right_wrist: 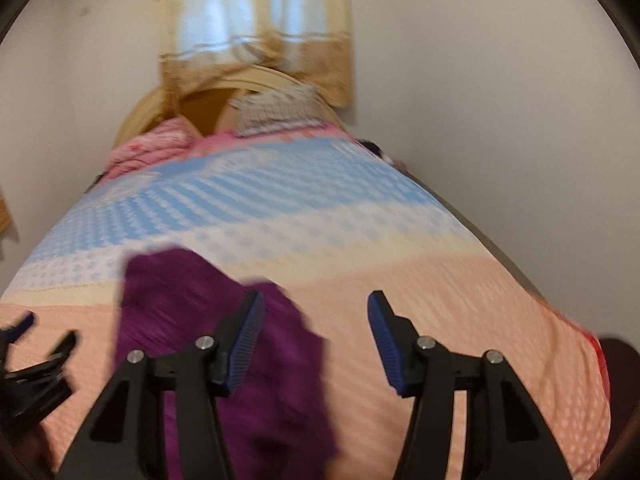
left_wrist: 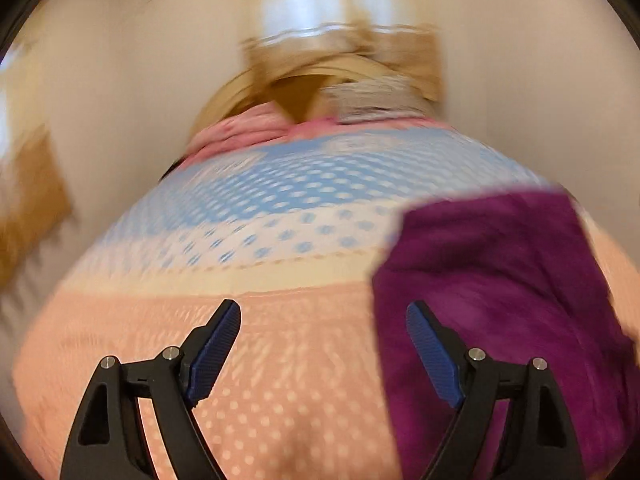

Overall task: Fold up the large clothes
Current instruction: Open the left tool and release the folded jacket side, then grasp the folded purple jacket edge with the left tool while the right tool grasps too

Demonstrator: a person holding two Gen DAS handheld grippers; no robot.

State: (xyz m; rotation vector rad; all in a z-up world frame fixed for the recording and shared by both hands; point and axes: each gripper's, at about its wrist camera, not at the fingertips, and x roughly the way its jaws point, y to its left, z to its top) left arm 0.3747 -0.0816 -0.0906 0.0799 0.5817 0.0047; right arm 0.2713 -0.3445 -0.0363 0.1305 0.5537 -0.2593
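Note:
A purple garment [left_wrist: 492,292] lies bunched on the bed's peach and blue dotted cover [left_wrist: 288,380]. In the left wrist view it is to the right, under my right fingertip. My left gripper [left_wrist: 322,312] is open and empty above the cover. In the right wrist view the purple garment [right_wrist: 192,304] lies at lower left, under my left finger. My right gripper [right_wrist: 314,300] is open and empty. The left gripper [right_wrist: 40,332] shows at the far left edge of that view. Both views are blurred.
The bed cover [right_wrist: 460,292] fills both views. Pink bedding [right_wrist: 148,148] and a pale pillow [right_wrist: 276,110] lie at the head by a wooden headboard [right_wrist: 256,78]. A curtained window [right_wrist: 256,20] is behind. White walls stand on both sides.

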